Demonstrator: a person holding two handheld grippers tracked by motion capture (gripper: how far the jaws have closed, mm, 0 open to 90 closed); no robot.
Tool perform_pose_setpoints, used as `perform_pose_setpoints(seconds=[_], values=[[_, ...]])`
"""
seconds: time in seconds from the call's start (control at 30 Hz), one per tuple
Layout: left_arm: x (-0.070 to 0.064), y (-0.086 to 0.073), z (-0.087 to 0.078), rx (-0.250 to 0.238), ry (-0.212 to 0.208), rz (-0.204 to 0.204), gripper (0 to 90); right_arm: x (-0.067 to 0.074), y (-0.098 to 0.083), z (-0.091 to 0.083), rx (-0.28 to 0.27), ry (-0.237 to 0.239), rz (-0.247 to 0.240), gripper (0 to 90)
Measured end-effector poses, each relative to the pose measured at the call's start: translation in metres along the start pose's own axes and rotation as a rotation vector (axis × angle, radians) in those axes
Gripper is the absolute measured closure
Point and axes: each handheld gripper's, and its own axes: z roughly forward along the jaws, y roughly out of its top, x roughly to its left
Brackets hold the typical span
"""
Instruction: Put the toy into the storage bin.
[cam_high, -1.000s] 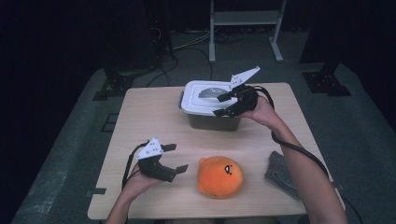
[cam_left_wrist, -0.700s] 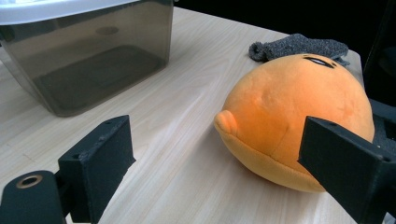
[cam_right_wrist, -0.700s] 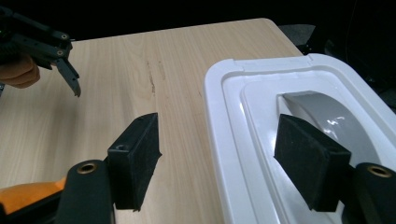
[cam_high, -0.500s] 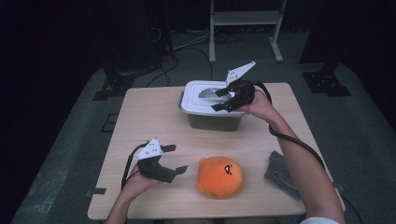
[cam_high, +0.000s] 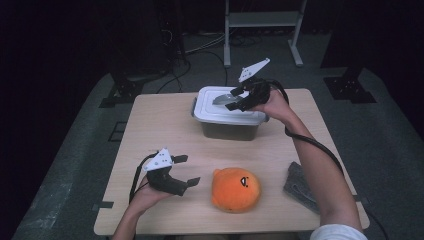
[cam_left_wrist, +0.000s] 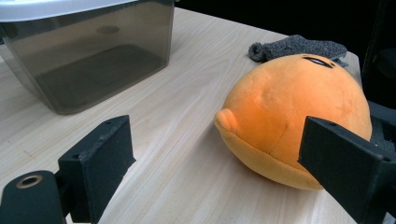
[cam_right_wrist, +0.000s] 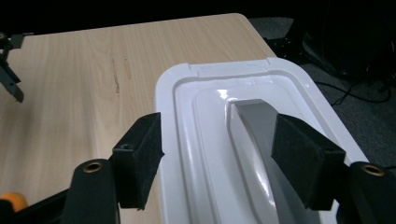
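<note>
R gripper (cam_high: 231, 101) hovers over white lid (cam_right_wrist: 243, 140) of box (cam_high: 229, 127) at surface's (cam_high: 160, 125) far side, jaws apart and just been closing, grey handle (cam_right_wrist: 261, 126) between them, not pinched yet. L gripper (cam_high: 186, 170) open, idle beside orange plush (cam_high: 236, 190). Lid on; opening not begun. No writing legible.

A light wooden table (cam_high: 165, 125) carries 3 things: a lidded grey box (cam_high: 229, 117) upper centre, an orange plush (cam_high: 236, 189) lower centre, a grey cloth (cam_high: 302, 186) lower right.

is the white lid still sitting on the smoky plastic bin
Yes, the white plastic lid sits flat on the smoky translucent plastic bin, closing it.
</note>
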Motion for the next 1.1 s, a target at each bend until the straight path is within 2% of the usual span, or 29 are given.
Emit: perform_pose_setpoints(seconds=[0.5, 1.1], values=[[0.002, 0.001, -0.004, -0.020, 0.007, 0.002, 9.2, -0.021, -0.004, 0.013, 0.006, -0.031, 0.054, 32.2], [0.002, 0.001, -0.004, -0.021, -0.005, 0.001, 9.2, -0.033, -0.009, 0.026, 0.034, -0.056, 0.070, 33.0]])
